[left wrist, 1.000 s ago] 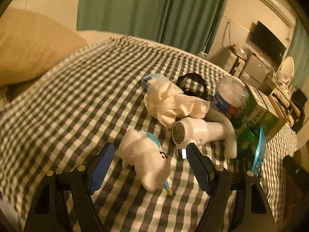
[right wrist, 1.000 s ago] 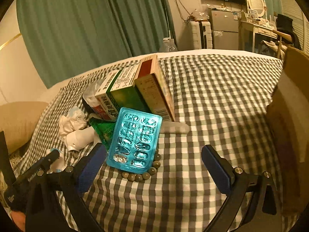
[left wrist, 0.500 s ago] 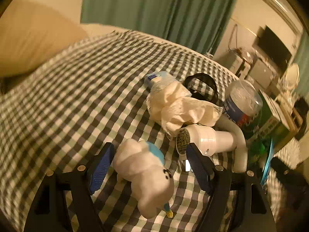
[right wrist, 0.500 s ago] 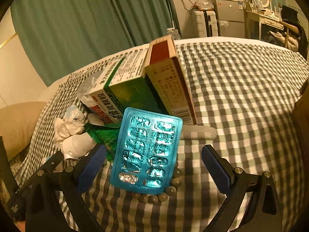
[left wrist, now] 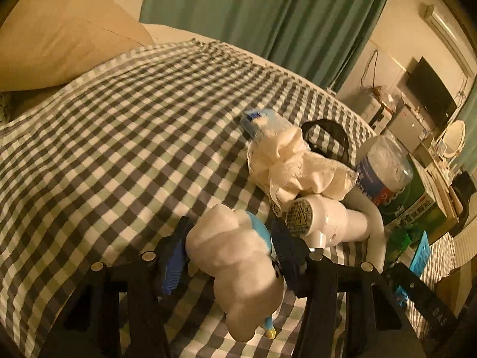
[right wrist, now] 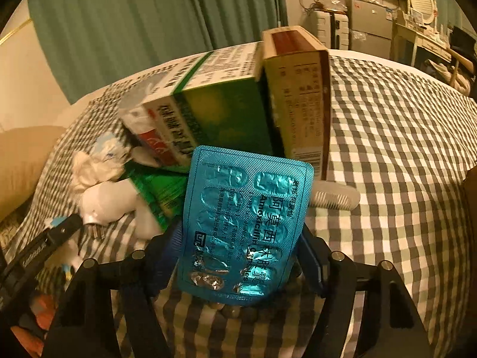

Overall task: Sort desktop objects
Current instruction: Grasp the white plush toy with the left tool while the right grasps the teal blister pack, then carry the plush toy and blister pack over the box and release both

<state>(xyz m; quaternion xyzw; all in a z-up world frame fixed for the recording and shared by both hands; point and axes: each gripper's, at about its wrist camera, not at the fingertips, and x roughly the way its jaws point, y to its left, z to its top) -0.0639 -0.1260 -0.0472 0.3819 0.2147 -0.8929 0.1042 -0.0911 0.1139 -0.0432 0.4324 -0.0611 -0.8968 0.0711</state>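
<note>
The white plush toy (left wrist: 235,271) is lying on the checked cloth (left wrist: 119,137), and the left gripper (left wrist: 229,253) is closing its jaws on it, blue pads touching both flanks; the teal pill sheet (right wrist: 244,223) is leaning on a ring of beads (right wrist: 235,310), and the right gripper (right wrist: 241,256) is closing around it, pads at its edges; behind the sheet two cartons (right wrist: 238,101) are standing together, a comb (right wrist: 334,198) lying just beside; crumpled tissue (left wrist: 292,167), a white charger (left wrist: 331,220) and a plastic bottle (left wrist: 384,167) are crowding near the toy.
</note>
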